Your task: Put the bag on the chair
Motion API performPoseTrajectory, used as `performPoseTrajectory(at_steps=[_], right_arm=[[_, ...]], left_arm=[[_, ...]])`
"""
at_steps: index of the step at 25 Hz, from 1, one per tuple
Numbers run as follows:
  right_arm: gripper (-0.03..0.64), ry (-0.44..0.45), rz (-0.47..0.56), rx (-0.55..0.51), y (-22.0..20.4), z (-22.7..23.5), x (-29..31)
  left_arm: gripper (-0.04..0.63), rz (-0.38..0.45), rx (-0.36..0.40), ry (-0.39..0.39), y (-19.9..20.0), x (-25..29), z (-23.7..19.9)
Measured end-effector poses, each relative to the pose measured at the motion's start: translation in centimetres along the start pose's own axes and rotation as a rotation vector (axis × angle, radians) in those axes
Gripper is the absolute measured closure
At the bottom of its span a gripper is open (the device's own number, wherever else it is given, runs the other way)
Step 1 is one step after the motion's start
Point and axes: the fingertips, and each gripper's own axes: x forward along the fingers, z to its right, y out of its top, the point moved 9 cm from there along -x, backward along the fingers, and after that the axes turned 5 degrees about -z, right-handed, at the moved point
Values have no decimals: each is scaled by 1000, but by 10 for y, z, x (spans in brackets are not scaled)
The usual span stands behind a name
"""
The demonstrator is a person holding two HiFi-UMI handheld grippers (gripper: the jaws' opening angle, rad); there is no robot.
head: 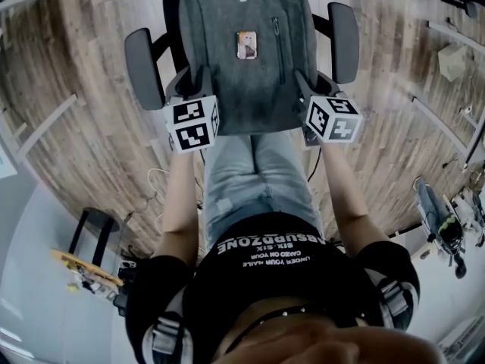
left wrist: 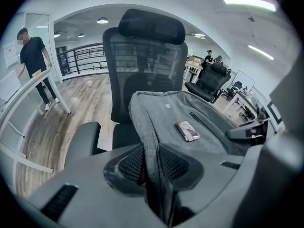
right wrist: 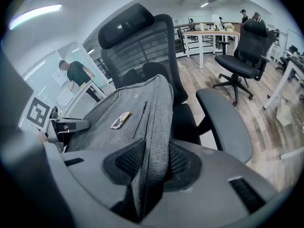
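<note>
Black office chair (head: 144, 68) straight ahead of you on the plank floor (head: 83, 150). Its mesh back and headrest stand upright, with an armrest on either side.

Grey bag (head: 227, 82) is stretched flat over the seat between the armrests, front face up, top end toward the backrest. Cannot tell whether its underside rests on the seat.

Your left tongs (left wrist: 151, 164) are clamped on a fold of grey fabric at the bag's near left edge, ribbed pads pressing from both sides. Your right tongs (right wrist: 151, 163) pinch the near right edge the same way, jaws drawn in tight on the cloth.

Zip (head: 277, 40) runs lengthwise, right of the bag's centre. Small rectangular card (head: 246, 45) lies on the middle of the bag's upper face.
</note>
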Motion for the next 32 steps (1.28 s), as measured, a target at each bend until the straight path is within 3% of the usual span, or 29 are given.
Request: performPoseTrajectory(at_steps=[18,32], right_arm=[[499,-36,-23,52,-3,-4,34],[494,-58,-55,46,1,3,55]], left_arm=[[499,-63,18,-15,3,28,-21],[500,-114,-37,-36,0,56,-28]])
